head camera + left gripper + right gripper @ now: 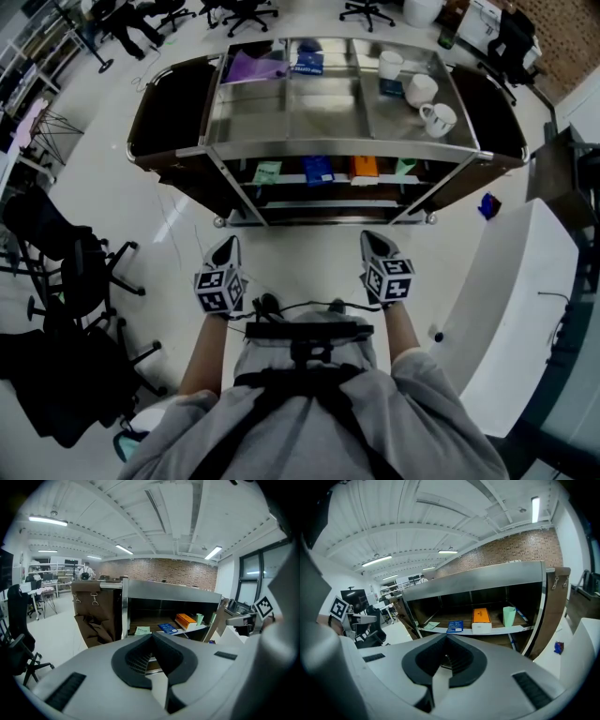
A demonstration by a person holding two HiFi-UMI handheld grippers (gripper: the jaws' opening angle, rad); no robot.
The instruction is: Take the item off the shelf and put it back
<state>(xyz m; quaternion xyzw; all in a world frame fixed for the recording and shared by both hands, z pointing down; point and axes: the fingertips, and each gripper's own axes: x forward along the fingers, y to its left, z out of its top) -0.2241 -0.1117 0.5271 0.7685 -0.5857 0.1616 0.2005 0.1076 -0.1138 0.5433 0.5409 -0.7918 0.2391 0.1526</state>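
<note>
A steel shelf cart stands ahead of me. Its middle shelf holds a green packet, a blue box, an orange box and a green cup. The right gripper view shows the same row: orange box, blue box, green cup. My left gripper and right gripper hang side by side over the floor, short of the cart. The left gripper is shut and holds nothing. So is the right gripper.
The cart's top carries a purple sheet, a blue box and three white mugs. Brown cloth pockets hang on the cart's sides. Black office chairs stand at the left, a white desk at the right.
</note>
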